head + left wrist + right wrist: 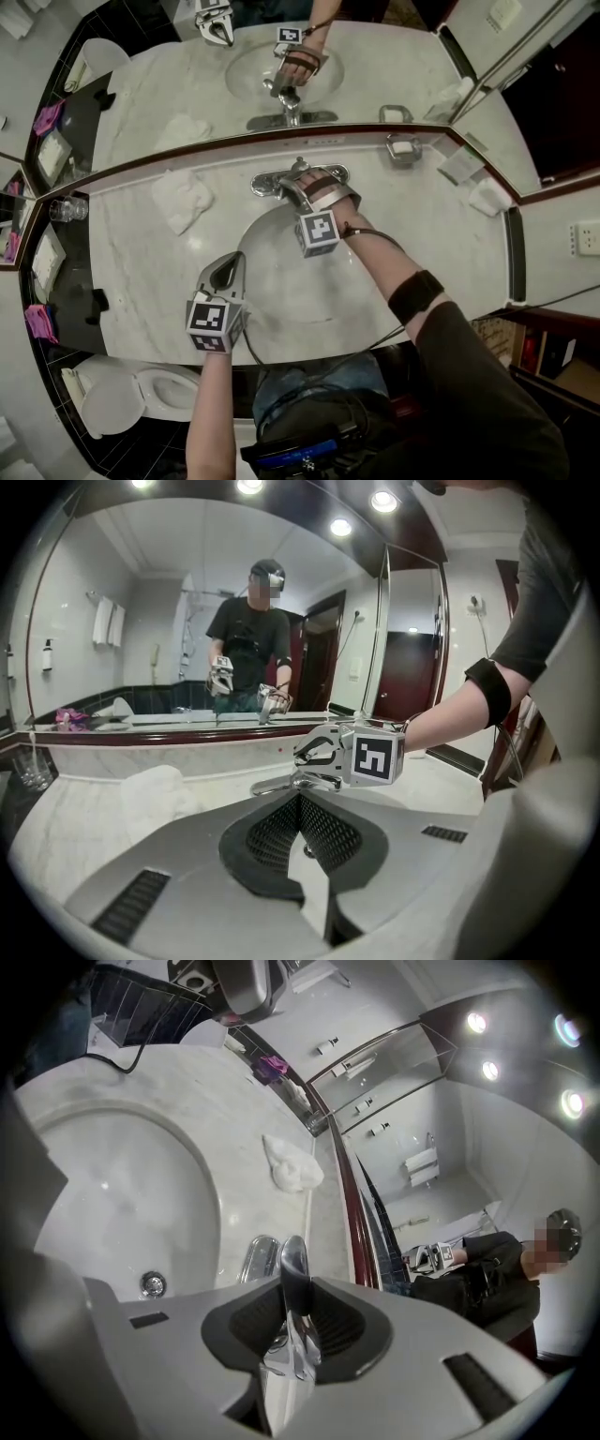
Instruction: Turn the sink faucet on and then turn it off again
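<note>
The chrome faucet (270,184) stands at the back of the white sink basin (281,291). My right gripper (302,180) reaches over the basin and is shut on the faucet's lever handle (294,1269), which stands upright between the black pads (251,1321). The spout (258,1258) pokes out to the left of the handle, above the drain (153,1284). My left gripper (225,270) hovers over the basin's front left rim, shut with nothing in it. In the left gripper view its closed tips (302,803) point toward the faucet (281,783) and the right gripper (323,752).
A crumpled white towel (183,200) lies on the marble counter (141,281) left of the faucet. A soap dish (403,147) sits at the back right and a glass (67,209) at the far left. A mirror rises behind the counter; a toilet (122,398) stands lower left.
</note>
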The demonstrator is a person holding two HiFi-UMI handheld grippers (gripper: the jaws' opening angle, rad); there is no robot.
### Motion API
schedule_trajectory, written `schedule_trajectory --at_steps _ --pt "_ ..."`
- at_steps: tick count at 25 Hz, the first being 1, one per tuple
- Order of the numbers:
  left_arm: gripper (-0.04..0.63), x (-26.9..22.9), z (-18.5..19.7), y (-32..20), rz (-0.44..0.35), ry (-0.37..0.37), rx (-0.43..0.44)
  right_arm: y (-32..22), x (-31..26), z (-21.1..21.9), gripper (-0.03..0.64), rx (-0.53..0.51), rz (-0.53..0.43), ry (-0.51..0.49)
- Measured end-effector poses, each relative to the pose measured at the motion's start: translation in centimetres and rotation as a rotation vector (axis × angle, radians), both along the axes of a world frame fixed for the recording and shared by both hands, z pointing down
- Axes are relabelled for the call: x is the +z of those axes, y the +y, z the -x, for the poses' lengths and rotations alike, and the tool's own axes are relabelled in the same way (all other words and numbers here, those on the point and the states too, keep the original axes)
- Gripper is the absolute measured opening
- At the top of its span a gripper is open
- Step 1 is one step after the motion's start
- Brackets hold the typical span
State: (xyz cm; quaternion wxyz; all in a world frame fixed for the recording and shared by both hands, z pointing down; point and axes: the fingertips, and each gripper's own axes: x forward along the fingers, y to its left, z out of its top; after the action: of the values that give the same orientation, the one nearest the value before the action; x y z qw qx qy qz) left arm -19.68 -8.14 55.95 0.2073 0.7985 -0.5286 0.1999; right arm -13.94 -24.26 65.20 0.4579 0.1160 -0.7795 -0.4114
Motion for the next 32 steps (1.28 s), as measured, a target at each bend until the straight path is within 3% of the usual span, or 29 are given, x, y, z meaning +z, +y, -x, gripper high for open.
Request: schedule_trajectory --at_steps 25,32 --pt "0.002 0.9 -1.1 -0.5 0.025 -0.005 0.021 -1.2 -2.1 0.2 0.096 0.197 0.346 -0.266" --pt "0.002 0.9 -1.2 -0.6 0.024 -0.002 0.027 -3.2 -3.2 -1.0 0.095 0.35 0.585 -0.462"
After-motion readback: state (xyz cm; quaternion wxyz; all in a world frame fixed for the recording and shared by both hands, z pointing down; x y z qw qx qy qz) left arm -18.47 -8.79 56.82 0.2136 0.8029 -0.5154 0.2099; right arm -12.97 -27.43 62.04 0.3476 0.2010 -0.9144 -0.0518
